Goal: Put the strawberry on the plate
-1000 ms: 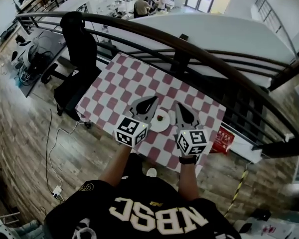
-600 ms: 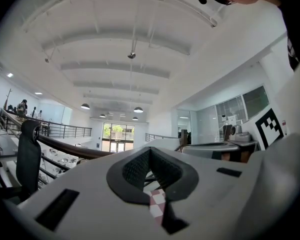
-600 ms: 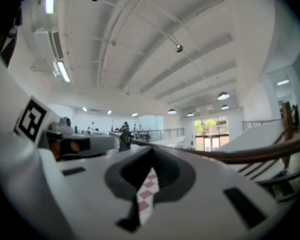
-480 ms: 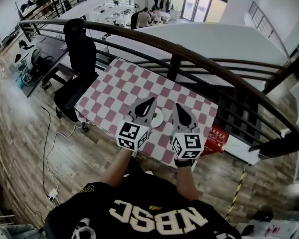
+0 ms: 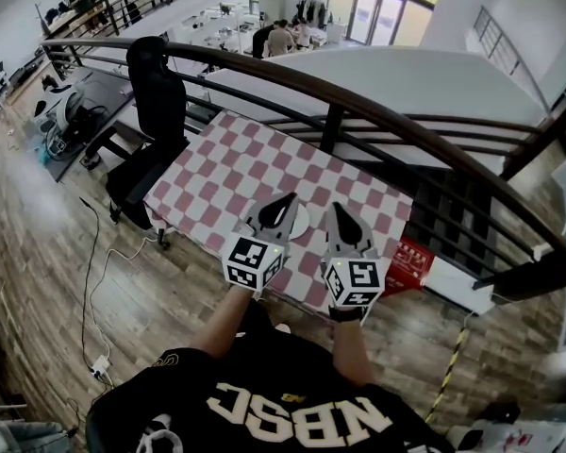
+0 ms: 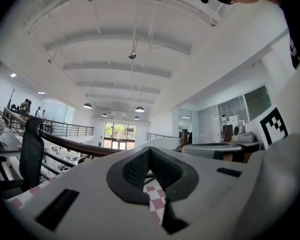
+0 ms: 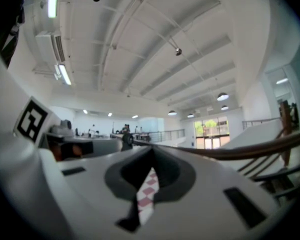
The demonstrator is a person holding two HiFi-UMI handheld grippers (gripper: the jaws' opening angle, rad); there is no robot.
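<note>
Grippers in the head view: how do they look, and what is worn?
Both the left gripper and the right gripper have grey bodies, black pointed jaws and a white cube with black square markers. The person wears a black shirt with white letters and a dark wristband.

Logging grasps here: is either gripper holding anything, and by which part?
Nothing is held. The left gripper and the right gripper both have their jaws closed together, with only the checkered tablecloth showing through the gap between them.
</note>
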